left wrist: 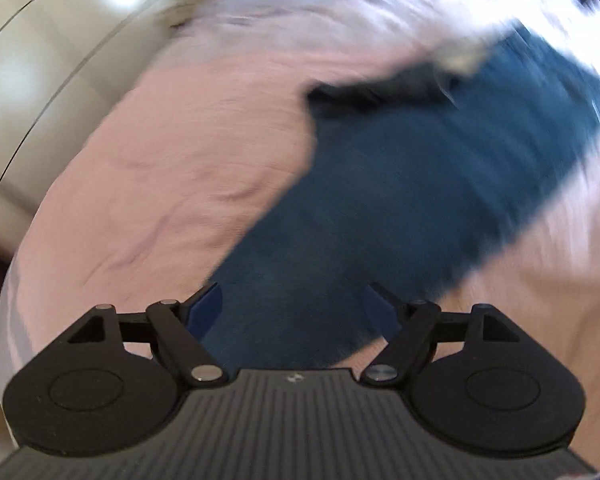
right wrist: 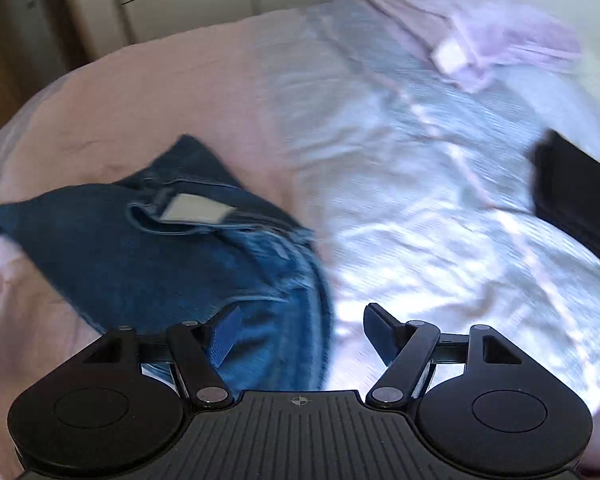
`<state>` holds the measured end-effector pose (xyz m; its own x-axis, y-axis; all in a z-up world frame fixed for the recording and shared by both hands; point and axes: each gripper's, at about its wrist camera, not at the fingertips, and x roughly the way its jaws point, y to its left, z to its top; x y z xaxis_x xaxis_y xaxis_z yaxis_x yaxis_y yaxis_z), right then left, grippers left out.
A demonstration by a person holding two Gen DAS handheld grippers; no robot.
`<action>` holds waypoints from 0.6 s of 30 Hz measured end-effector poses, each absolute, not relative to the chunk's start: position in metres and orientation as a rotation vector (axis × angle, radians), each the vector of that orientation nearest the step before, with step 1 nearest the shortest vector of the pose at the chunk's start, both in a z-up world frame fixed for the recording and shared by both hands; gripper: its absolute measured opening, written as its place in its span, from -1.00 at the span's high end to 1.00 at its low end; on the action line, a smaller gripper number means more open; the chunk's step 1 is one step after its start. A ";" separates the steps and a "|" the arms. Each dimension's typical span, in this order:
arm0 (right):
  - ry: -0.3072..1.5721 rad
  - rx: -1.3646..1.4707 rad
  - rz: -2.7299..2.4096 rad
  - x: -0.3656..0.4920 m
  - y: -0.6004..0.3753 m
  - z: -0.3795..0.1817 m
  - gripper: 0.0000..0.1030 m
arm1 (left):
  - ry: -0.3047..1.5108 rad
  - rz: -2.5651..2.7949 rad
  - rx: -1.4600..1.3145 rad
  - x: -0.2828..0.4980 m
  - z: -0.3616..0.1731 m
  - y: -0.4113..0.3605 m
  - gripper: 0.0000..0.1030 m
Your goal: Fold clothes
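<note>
No container shows in either view. The carrying surface is a bed point(right wrist: 148, 92) covered by a pink sheet, with a pale blue-white quilted cover point(right wrist: 420, 184) spread over its far part. A folded lilac cloth point(right wrist: 496, 36) with a white label lies on that cover toward the bed's far edge. A dark object point(right wrist: 576, 196) sits at the right margin of the right wrist view; its nature cannot be told. Beyond the bed's edge stand pale cabinet panels point(left wrist: 40, 72) and a strip of wooden floor point(right wrist: 4, 60).

The jeans point(right wrist: 148, 248), dark blue denim, lie on the pink sheet near the bed's near edge. The waistband is uppermost in the right wrist view, with a white inner label point(right wrist: 198, 210) exposed and the fabric bunched in folds beside it. In the left wrist view the denim point(left wrist: 380, 208) runs as a broad, flat band diagonally across the sheet; the picture is blurred.

The left gripper point(left wrist: 296, 308) has its jaws well apart, above the denim, with nothing clamped between them. The right gripper point(right wrist: 302, 332) likewise has its jaws wide, over the denim's edge where it meets the quilted cover, gripping nothing.
</note>
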<state>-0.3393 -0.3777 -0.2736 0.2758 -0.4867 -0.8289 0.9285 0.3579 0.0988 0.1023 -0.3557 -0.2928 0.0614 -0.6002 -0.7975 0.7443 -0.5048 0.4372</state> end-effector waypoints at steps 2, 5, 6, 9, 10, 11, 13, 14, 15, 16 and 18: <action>0.848 0.604 -0.965 -0.315 -0.391 -0.287 -0.39 | 0.091 -1.690 1.405 0.094 -0.323 -0.353 -0.47; 0.919 0.520 -0.846 -0.289 -0.404 -0.313 -0.39 | -0.046 -1.707 1.535 0.082 -0.371 -0.341 -0.47; 0.934 0.507 -0.819 -0.286 -0.405 -0.324 -0.39 | -0.086 -1.681 1.554 0.083 -0.381 -0.340 -0.47; 0.983 0.451 -0.743 -0.271 -0.405 -0.351 -0.40 | -0.193 -1.602 1.596 0.089 -0.411 -0.339 -0.46; 1.007 0.416 -0.714 -0.266 -0.400 -0.357 -0.40 | -0.202 -1.578 1.594 0.096 -0.416 -0.341 -0.46; 1.039 0.376 -0.679 -0.260 -0.392 -0.363 -0.40 | -0.222 -1.551 1.601 0.103 -0.419 -0.341 -0.46; 1.108 0.291 -0.613 -0.248 -0.372 -0.376 -0.40 | -0.273 -1.492 1.638 0.123 -0.426 -0.338 -0.46; 1.142 0.247 -0.591 -0.242 -0.362 -0.384 -0.40 | -0.294 -1.460 1.661 0.135 -0.430 -0.337 -0.46; 1.175 0.202 -0.571 -0.236 -0.352 -0.392 -0.41 | -0.307 -1.425 1.686 0.149 -0.435 -0.336 -0.46; 1.204 0.162 -0.561 -0.230 -0.344 -0.400 -0.42 | -0.320 -1.390 1.710 0.163 -0.439 -0.336 -0.46; 1.255 0.089 -0.558 -0.219 -0.330 -0.414 -0.43 | -0.317 -1.324 1.745 0.188 -0.449 -0.340 -0.46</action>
<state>-0.2193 -0.3305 -0.4145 0.1966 -0.3501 -0.9159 0.4457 0.8639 -0.2346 0.1882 -0.3403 -0.4488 0.3950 -0.6595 -0.6396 0.2989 -0.5661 0.7683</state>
